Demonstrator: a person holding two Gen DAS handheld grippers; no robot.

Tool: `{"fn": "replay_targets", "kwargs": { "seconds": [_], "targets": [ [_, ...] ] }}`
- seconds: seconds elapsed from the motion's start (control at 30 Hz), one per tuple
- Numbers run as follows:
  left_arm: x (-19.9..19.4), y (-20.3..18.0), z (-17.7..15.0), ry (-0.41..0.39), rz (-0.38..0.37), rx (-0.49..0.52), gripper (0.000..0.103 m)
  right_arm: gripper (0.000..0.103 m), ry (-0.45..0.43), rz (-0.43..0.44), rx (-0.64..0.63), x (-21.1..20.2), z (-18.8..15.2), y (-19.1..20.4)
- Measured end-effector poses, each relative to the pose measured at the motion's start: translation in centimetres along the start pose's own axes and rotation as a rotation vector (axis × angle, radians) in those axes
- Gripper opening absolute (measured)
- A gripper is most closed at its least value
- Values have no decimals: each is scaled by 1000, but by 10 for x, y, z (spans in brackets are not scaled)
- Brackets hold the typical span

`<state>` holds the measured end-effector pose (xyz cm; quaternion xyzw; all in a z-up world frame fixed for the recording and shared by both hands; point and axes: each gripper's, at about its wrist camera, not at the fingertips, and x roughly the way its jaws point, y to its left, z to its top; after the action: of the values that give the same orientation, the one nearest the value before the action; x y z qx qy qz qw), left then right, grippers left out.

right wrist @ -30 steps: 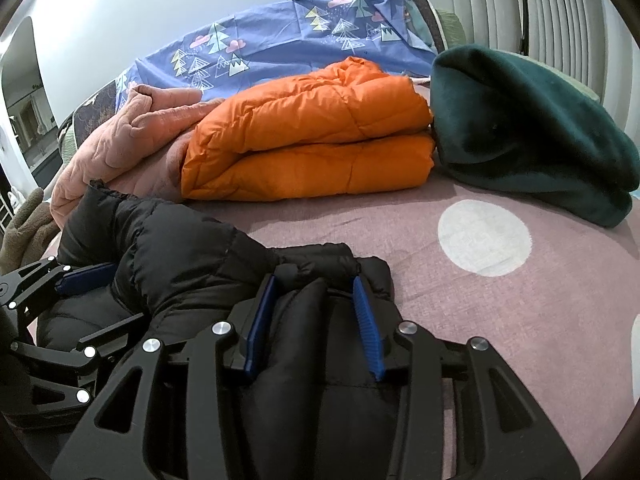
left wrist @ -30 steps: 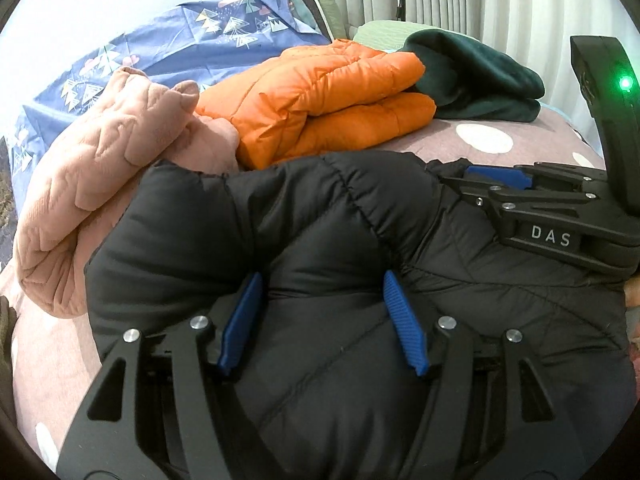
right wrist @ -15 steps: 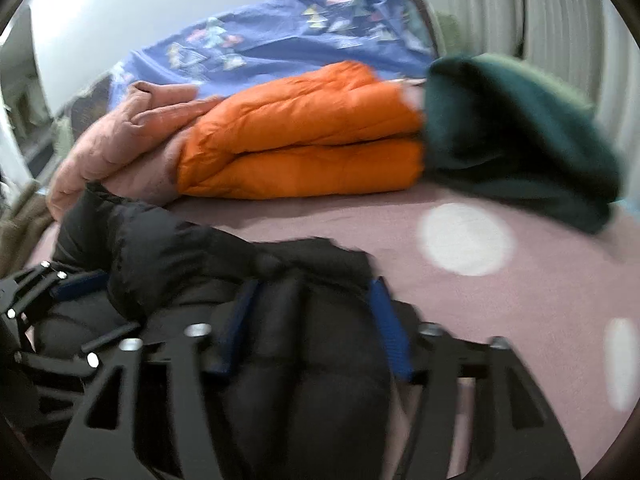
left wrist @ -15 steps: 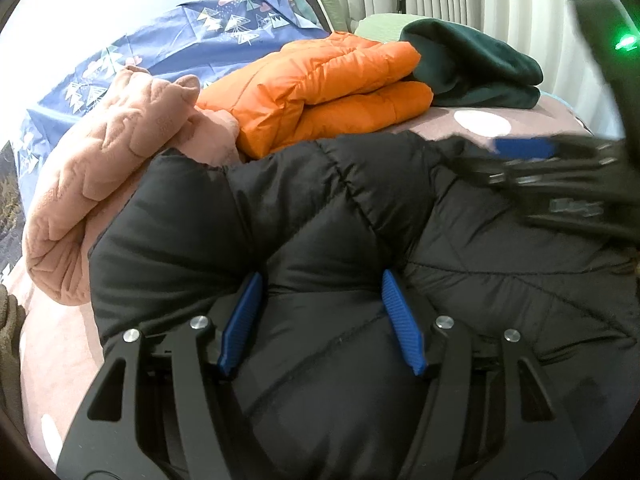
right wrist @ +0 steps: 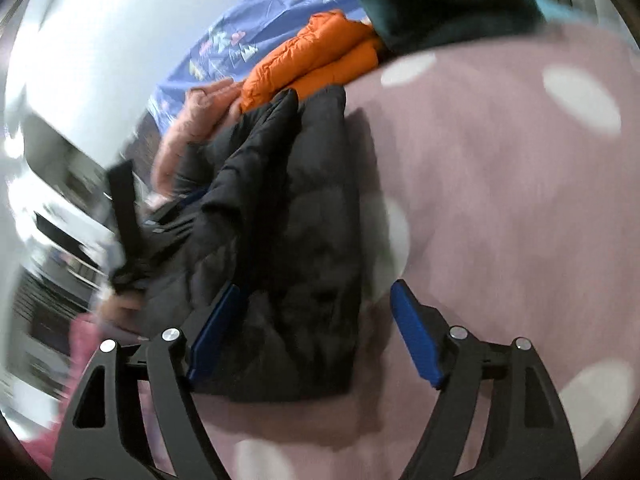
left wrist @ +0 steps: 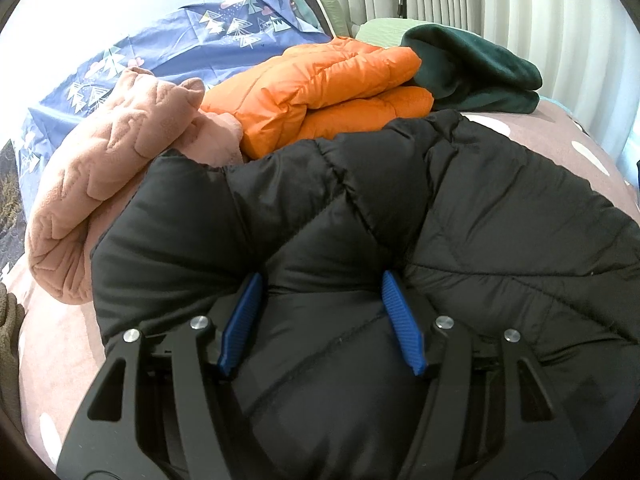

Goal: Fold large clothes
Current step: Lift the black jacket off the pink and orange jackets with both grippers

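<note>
A black puffer jacket lies bunched on the pink dotted bed cover. My left gripper is shut on a thick fold of the jacket, its blue pads pressed into the padding. My right gripper is open and lifted above the bed, tilted, with the jacket lying below and between its fingers, not gripped. The left gripper shows blurred in the right wrist view, at the jacket's far left edge.
A folded orange puffer jacket lies behind the black one, a dark green fleece to its right, a pink quilted garment to its left. A blue patterned sheet lies at the back. Curtains hang at the far right.
My right gripper has opened, let go of the black jacket and swung up and away to the right, out of the left wrist view. The left gripper keeps its hold.
</note>
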<state>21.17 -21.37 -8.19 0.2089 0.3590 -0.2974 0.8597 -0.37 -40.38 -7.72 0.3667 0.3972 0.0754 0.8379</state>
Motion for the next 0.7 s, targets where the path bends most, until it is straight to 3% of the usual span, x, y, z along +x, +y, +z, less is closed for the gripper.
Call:
{"fn": "replay_targets", "kwargs": {
  "seconds": [0.13,0.2,0.27,0.33,0.57,0.7],
  "targets": [
    [-2,1,0,4,-11,1,63,83,16,43,-18,-5,-7,11],
    [-2,2,0,2,-17,-1,63,92,25,41,-68,-5,-7,22],
    [-3,4,-1,2,-20,-3,63,96,51,-62,-145,5,-10,34],
    [-3,4,-1,1,-19,-2,63,96,104,-112,-119,17,-12,30],
    [-4,8,-2,-5,-31,-7,63,96,118,92,90,33,3,5],
    [-6,10,-3,-11,-36,-14,63,95,104,82,83,48,16,10]
  ]
}}
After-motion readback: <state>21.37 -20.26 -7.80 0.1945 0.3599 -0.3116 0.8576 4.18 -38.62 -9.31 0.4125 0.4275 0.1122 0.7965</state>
